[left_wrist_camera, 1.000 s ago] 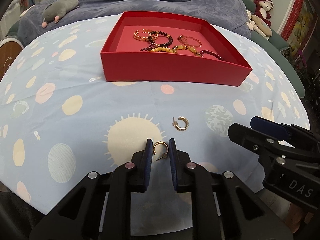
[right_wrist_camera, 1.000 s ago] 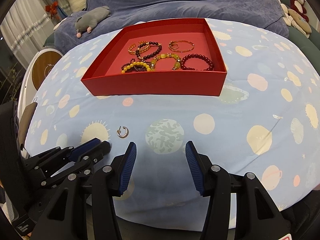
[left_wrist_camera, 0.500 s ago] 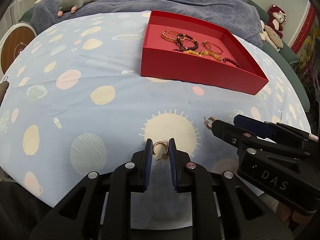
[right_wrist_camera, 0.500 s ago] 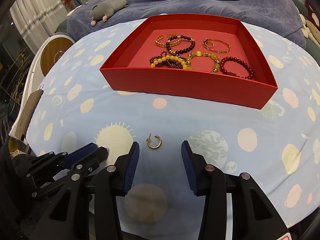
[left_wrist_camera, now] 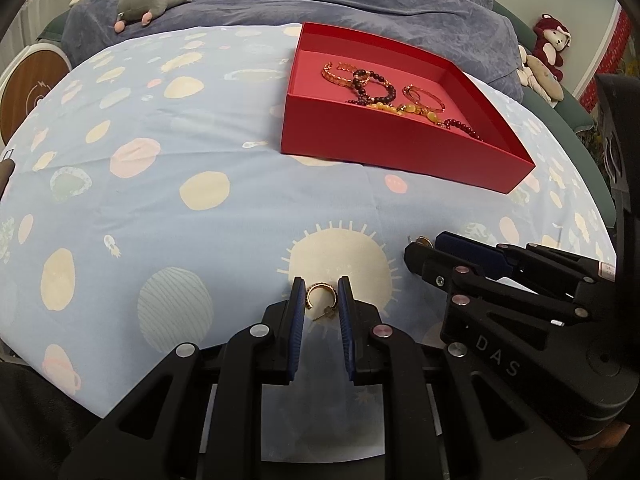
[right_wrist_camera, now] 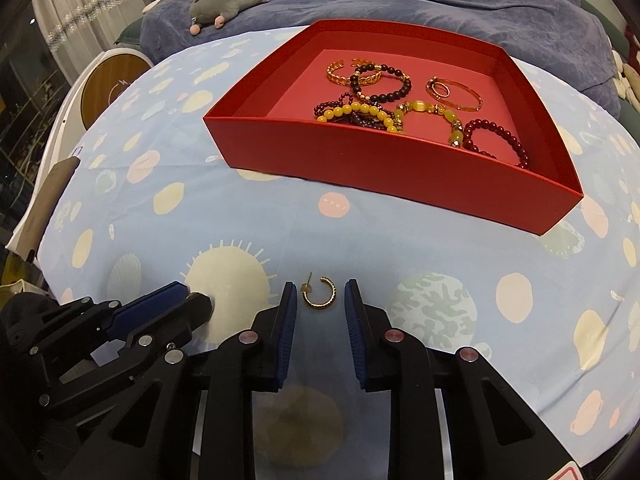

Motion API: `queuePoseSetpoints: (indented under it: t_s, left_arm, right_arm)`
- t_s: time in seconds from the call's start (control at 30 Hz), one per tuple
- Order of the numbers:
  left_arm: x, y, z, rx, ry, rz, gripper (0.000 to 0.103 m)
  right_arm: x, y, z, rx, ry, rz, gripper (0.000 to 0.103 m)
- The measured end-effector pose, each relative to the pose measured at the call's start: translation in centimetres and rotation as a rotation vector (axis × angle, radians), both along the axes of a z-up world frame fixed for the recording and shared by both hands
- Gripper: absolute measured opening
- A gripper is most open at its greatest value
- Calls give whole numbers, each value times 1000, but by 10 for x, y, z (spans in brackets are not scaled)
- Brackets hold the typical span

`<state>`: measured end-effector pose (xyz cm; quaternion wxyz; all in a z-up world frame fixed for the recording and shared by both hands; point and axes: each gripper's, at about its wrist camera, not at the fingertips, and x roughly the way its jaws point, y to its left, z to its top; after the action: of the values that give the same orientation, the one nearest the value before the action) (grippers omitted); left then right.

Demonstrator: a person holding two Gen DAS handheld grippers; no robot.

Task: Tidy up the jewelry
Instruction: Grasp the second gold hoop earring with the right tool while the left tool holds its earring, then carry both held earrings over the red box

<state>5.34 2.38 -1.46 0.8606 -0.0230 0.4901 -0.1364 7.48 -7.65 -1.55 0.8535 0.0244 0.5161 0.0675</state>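
Observation:
A red box holding several bracelets stands on the patterned blue cloth. My left gripper is shut on a gold hoop earring, held just above the cloth. My right gripper is open, its fingers on either side of a second gold hoop earring that lies on the cloth. That earring peeks out behind the right gripper in the left wrist view. The left gripper shows at the lower left of the right wrist view.
A grey plush toy lies on the dark blue blanket behind the cloth. More plush toys sit at the far right. A round wood-topped object stands to the left.
My right gripper moved left and forward until its fingers straddle the loose earring, and they narrowed somewhat. My left gripper swung left, still holding its earring.

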Motion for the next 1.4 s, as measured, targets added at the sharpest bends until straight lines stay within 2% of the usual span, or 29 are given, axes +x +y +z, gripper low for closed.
queuePoseSetpoints:
  t_s: [0.1,0.7,1.03,1.4]
  left_arm:
    - [0,0,0,-2,1,0,16]
    - [-11,-15,9,14,-3,-47,16]
    - [-22,-35,32,54,-34,-72,16]
    - [-19,-58,65,65,-85,-93,16]
  right_arm:
    - [0,-2,0,-12,-5,-1,17]
    - [-32,-42,17,51,-8,-97,16]
    - [-48,-58,36,80,-56,-134,16]
    - [-51,-71,67,102,-134,-156,16]
